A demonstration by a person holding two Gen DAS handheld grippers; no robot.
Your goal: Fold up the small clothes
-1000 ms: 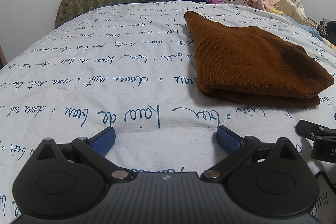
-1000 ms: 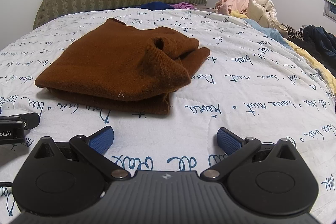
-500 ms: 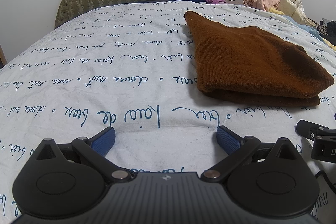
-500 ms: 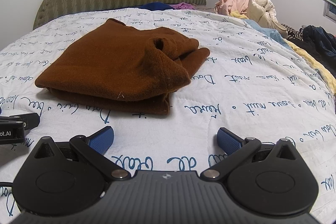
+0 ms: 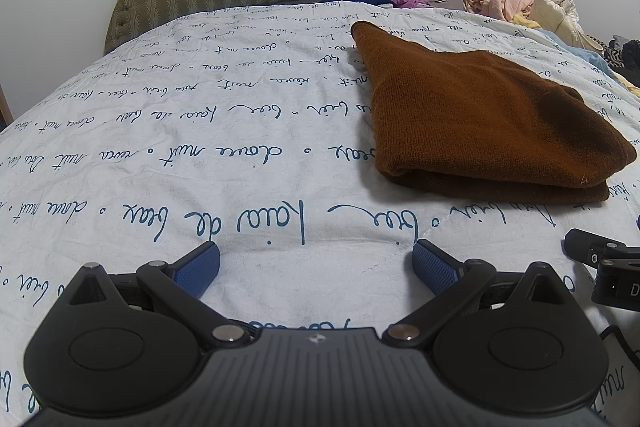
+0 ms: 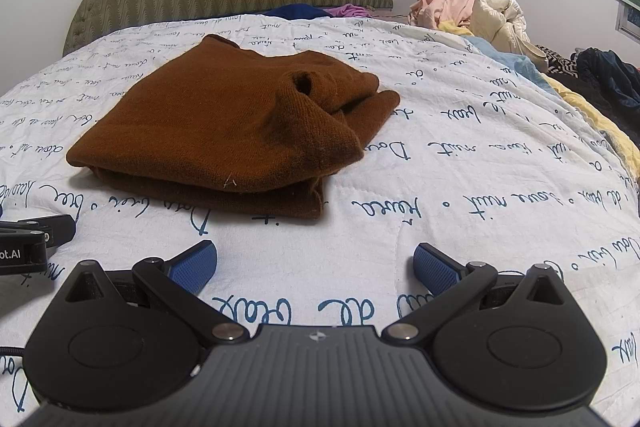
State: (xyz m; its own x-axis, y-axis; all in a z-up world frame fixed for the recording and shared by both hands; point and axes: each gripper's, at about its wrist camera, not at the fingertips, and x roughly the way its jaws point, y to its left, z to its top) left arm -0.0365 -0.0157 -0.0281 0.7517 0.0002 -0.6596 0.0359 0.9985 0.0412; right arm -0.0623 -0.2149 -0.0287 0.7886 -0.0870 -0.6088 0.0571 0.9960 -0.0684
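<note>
Both claws, left claw (image 5: 316,263) and right claw (image 6: 315,263), gape wide and empty; the soft, limp folded brown knit sweater (image 6: 236,131) at 11 o'clock likely grips best at its layered near edge.

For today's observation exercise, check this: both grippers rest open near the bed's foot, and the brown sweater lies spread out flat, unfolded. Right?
Not quite. The brown sweater is already folded into stacked layers, as the right wrist view shows. Left gripper and right gripper are indeed open.
</note>
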